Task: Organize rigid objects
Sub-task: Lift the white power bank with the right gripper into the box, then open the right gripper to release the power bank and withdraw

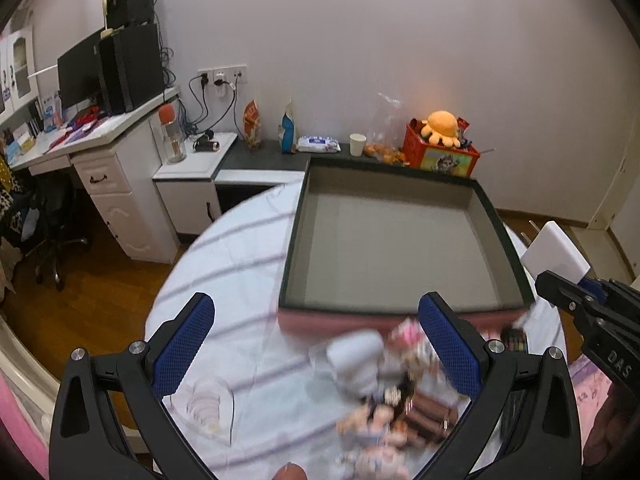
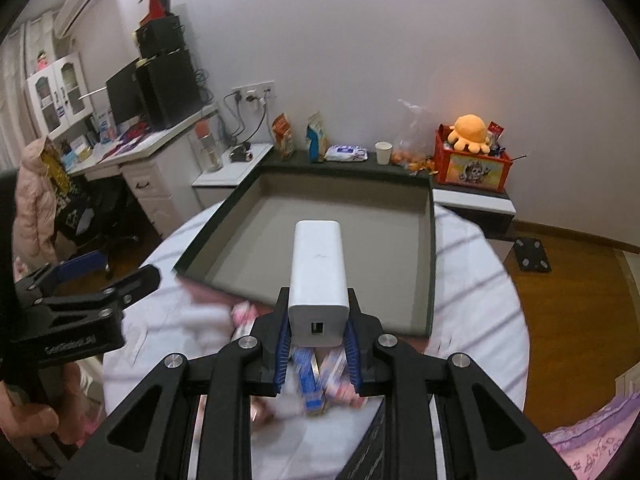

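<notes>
Nearest to me, the right gripper (image 2: 318,332) had its jaws clenched on one white charger block (image 2: 318,276), gripped at its near end so the length stuck out forward over the edge of the tray (image 2: 430,264). I judged that hold was chosen to let the block be carried in and laid flat inside. The left gripper (image 1: 316,344) hung beside it on the left with its jaws released and nothing between them, perhaps ready for the next pick.

Below both grippers lay the heap of small things (image 1: 384,392) waiting to be sorted, on the striped white cloth (image 1: 232,248) that covered the round surface. It was too blurred to count; I could make out some pink and blue packets and a few brown cylinders, no more. A single pale, ridged item (image 1: 206,402) lay apart to the left of the heap.

Just beyond the heap sat the one dark-rimmed tray, grey inside and holding nothing, placed close, presumably so that each piece had a short trip.

Farther back, along the wall, a low dark shelf (image 2: 352,164) carried two snack bags (image 2: 284,132), one pack of wipes (image 2: 346,153), one paper cup (image 2: 383,153) and a red box (image 2: 472,168) with one orange plush octopus (image 2: 470,130) on top.
</notes>
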The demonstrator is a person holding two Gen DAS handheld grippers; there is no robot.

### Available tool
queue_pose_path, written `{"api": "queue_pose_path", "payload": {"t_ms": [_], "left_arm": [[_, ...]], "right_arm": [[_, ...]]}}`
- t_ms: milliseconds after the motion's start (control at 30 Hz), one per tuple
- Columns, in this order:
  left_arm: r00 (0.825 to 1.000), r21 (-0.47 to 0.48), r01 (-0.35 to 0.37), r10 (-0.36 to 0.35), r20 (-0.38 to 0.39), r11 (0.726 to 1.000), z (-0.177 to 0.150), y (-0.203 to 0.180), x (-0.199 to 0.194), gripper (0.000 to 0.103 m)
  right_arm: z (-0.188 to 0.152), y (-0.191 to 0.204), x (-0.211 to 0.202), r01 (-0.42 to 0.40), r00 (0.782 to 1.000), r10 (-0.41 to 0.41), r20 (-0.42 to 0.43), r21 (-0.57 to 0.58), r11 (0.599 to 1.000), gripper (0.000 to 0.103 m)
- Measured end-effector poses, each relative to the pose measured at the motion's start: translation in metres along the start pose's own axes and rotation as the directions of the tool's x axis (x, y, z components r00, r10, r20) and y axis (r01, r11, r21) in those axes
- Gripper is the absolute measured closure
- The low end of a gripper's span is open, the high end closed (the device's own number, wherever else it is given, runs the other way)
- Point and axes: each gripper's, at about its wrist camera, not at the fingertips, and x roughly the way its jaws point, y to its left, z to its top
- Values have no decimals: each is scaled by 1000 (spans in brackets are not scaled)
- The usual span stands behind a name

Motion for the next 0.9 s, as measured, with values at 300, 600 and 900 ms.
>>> {"api": "queue_pose_path", "payload": {"t_ms": [300,600,900], "left_arm": [[999,-20,14,-15,-43,1000,38,3,61,0],[995,-23,42,-44,-91,999,44,-1,100,0],[991,-33,75,-78,-109,997,39,-2,99,0]], "right_arm": [[32,-36,81,89,991,-85,-101,34,995,80],[33,-56,140,162,964,-152,-219,30,986,80],[32,-49,146,241,940,-245,-239,-46,969,61]]}}
